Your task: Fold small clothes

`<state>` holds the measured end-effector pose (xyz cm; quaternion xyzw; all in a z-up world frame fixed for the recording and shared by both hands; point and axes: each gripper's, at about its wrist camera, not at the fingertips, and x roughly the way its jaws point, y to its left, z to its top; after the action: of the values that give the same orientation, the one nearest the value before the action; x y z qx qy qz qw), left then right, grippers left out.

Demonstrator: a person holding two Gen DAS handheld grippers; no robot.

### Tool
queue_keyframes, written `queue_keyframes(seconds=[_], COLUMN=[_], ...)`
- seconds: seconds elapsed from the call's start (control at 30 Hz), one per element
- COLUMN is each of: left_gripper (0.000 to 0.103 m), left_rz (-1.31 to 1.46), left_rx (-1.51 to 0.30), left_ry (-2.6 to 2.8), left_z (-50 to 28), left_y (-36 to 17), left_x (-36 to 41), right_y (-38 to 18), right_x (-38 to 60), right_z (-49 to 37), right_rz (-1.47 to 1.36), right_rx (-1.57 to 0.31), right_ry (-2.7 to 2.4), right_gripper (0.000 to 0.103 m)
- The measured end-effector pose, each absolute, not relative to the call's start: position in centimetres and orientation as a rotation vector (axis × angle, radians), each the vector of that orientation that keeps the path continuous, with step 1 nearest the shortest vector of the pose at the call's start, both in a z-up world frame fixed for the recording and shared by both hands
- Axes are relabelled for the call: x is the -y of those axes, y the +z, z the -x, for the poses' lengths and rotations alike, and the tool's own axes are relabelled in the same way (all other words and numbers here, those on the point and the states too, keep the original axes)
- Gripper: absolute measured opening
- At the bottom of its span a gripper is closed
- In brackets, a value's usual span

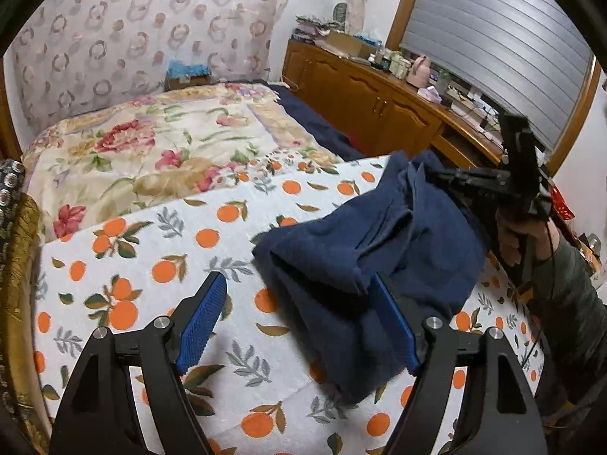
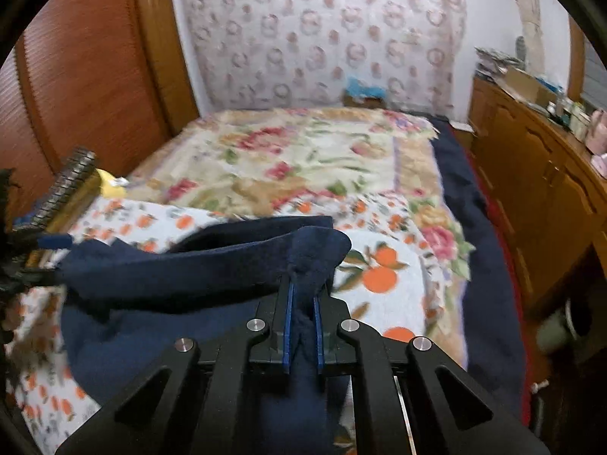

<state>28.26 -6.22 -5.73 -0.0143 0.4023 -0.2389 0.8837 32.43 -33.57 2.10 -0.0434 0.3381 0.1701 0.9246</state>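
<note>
A navy blue garment lies crumpled on the orange-print cloth that covers the bed. My left gripper is open just over the garment's near edge. Its right finger rests against the fabric and its left finger stands over bare cloth. My right gripper is shut on a bunched fold of the garment and lifts that corner off the bed. In the left wrist view the right gripper pinches the garment's far right corner, held by a person's hand.
A floral blanket covers the far part of the bed. A wooden cabinet with clutter on top runs along the right. A wooden headboard stands at the left. A dark blue sheet edges the bed's right side.
</note>
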Motion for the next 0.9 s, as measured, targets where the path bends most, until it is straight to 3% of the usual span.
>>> queue_keyframes(seconds=[0.3, 0.57, 0.67, 0.73, 0.77, 0.9], left_gripper=[0.079, 0.079, 0.079, 0.079, 0.079, 0.079], left_rz=[0.008, 0.006, -0.007, 0.002, 0.005, 0.019], left_rx=[-0.836, -0.881, -0.884, -0.893, -0.898, -0.906], left_ry=[-0.527, -0.416, -0.366, -0.355, -0.357, -0.366], left_z=[-27.8, -33.1, -34.5, -34.8, -34.8, -34.4], left_y=[-6.3, -8.4, -9.0, -9.5, -9.6, -10.0], left_x=[6.7, 7.6, 7.3, 7.2, 7.2, 7.1], right_y=[1.8, 3.0, 3.1, 3.1, 3.2, 2.9], right_x=[33.7, 33.2, 33.3, 33.3, 33.3, 33.1], right_z=[-32.3, -31.4, -30.7, -30.2, -30.0, -29.1], right_rz=[0.074, 0.062, 0.089, 0.087, 0.086, 0.076], right_rx=[-0.693, -0.651, -0.656, -0.654, -0.655, -0.667], right_ry=[0.305, 0.304, 0.270, 0.288, 0.297, 0.322], right_gripper=[0.009, 0.010, 0.032, 0.039, 0.050, 0.066])
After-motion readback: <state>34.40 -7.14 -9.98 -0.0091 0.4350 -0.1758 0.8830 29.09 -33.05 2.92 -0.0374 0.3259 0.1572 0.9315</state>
